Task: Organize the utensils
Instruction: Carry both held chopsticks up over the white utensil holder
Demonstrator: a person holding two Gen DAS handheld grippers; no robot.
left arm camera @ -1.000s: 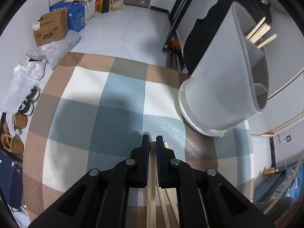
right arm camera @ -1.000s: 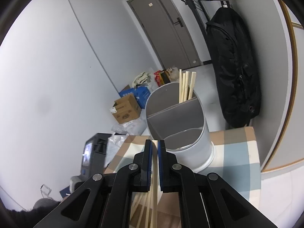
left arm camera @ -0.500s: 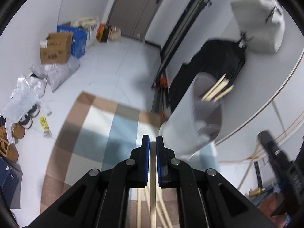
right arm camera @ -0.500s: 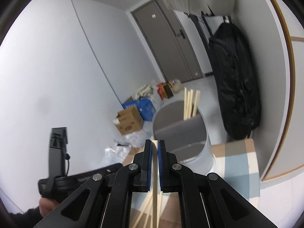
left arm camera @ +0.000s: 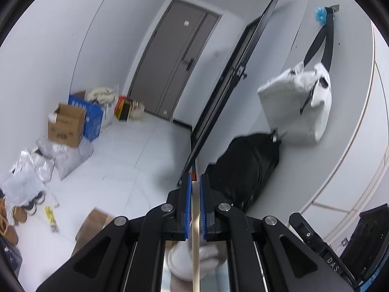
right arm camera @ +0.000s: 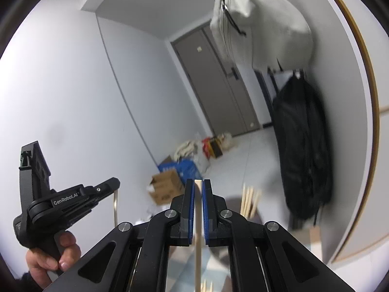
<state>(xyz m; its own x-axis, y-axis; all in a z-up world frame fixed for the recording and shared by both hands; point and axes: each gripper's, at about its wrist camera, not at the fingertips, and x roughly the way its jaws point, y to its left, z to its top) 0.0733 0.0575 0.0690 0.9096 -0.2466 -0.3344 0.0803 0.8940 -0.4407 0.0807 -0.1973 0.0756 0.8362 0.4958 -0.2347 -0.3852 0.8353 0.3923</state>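
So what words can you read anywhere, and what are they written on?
"GenRobot.AI": on the side of the left gripper, seen from the right wrist camera.
"DAS": on a black device at the lower right of the left wrist view.
Cardboard box: has print, too blurred to read.
Blue box: nothing readable.
Door: small plate, too small to read.

Both wrist views tilted upward, sharing the grey door (left arm camera: 175, 58).

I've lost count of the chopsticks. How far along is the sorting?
Done: a few chopsticks already stand in the holder. In hand: the left gripper and right gripper each clamp one chopstick. Left: dropping both in, plus loose sticks lying on the table.
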